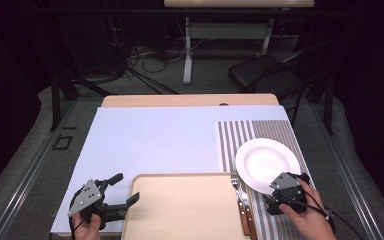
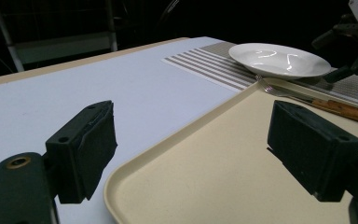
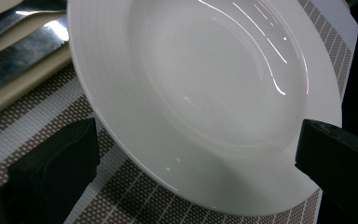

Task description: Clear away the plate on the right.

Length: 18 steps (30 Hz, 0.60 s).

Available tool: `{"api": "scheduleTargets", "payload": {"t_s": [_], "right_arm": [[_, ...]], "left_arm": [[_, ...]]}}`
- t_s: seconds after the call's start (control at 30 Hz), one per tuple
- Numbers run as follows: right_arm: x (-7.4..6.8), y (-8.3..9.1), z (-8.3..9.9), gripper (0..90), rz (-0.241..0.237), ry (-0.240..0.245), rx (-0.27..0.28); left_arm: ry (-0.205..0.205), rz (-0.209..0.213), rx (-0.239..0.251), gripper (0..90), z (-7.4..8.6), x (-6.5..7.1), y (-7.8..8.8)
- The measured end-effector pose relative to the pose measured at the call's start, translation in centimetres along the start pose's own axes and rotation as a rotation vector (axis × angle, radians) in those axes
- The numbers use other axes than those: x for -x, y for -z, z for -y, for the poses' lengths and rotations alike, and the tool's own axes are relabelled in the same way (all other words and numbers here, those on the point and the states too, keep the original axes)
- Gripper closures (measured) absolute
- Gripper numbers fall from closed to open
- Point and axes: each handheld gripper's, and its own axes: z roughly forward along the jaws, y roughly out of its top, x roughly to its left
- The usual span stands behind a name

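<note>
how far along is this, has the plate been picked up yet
Not yet. The white plate sits flat on the striped placemat, the fork beside it. The right gripper is open, its jaws either side of the plate's near rim. The left gripper is open at the empty tray. Gripping and lifting remain.

A: What surrounds the worktop [image 1: 145, 140]?

B: A dim room with grey carpet floor [image 1: 25, 165]. The worktop has a pale blue surface over a light wood edge.

A: Any furniture behind it?

B: A black folding chair [image 1: 275, 72] stands at the far right. Beyond it a second table [image 1: 230, 25] on white legs, with dark cables [image 1: 145, 62] lying loose on the floor beneath. The edges fade into black.
</note>
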Motion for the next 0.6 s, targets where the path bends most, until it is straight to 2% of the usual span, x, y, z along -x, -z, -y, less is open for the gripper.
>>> {"api": "scheduleTargets", "payload": {"t_s": [0.17,0.3,0.4,0.43,0.57,0.6], "right_arm": [[0.0,-1.1,0.1,0.0,0.004,0.014,-0.016],[-0.1,-1.6,0.1,0.0,0.026,0.029,-0.028],[0.1,-1.9,0.2,0.0,0.038,0.022,-0.027],[0.1,-2.1,0.3,0.0,0.039,0.022,-0.011],[0.2,-2.3,0.4,0.0,0.061,0.031,-0.015],[0.2,-2.4,0.5,0.0,0.066,0.037,0.0]], "left_arm": [[0.005,-0.002,0.003,15.7,0.0,-0.1,0.1],[0.003,0.004,0.001,15.7,0.0,-0.1,0.0],[0.002,0.001,0.001,15.7,0.0,0.0,0.0],[0.004,0.0,0.004,15.7,0.0,0.0,0.0],[0.004,0.003,0.001,15.7,0.1,-0.1,0.0],[0.004,0.005,0.003,15.7,0.1,-0.1,0.0]]}}
